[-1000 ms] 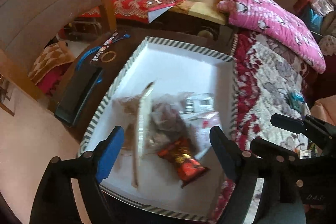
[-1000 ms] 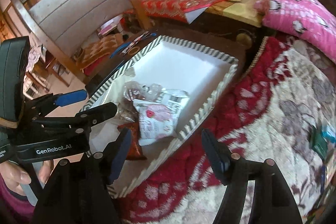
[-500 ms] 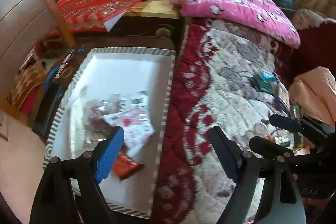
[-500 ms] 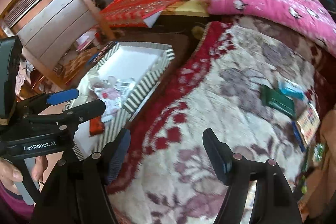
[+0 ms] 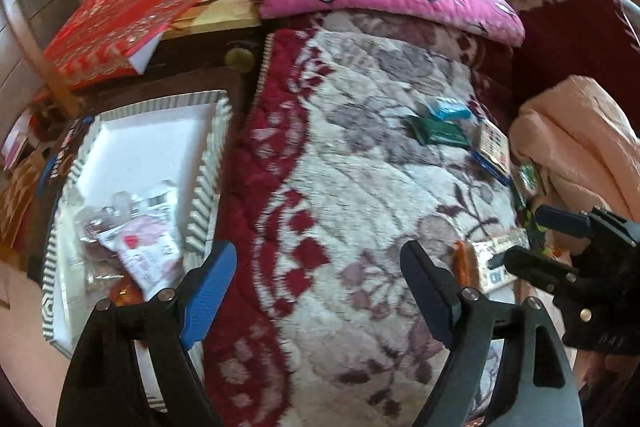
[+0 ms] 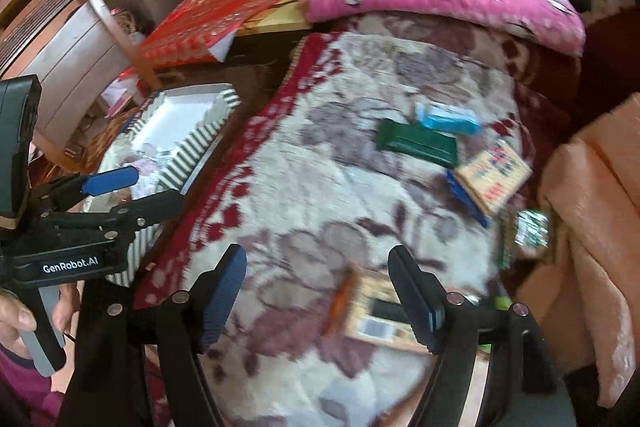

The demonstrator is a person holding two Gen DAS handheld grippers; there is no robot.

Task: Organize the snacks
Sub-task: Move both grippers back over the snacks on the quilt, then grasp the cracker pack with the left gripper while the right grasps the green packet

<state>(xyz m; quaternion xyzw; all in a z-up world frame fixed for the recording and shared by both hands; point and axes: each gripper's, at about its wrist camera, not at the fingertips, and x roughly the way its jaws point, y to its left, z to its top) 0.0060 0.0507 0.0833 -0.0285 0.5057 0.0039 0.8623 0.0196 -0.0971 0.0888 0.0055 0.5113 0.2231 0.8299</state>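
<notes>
At far left the striped box (image 5: 208, 163) holds a few collected packets (image 5: 136, 239), seemingly the gathering spot; the left gripper (image 5: 316, 291) hangs open and empty over the floral blanket (image 5: 360, 187); the right gripper (image 6: 316, 291), jaws opening on nothing, hovers above an orange-edged packet (image 6: 368, 311); green (image 6: 416, 143) and blue (image 6: 448, 117) snacks lie beyond, unobstructed, near the peach blanket (image 6: 592, 227).

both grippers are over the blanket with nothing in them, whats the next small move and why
Probably lower the right gripper, whose jaws are opening with nothing between them, onto the cream and orange snack packet lying just below it on the floral blanket. Loose packets still lie on the blanket, while the striped tray already holds several.
</notes>
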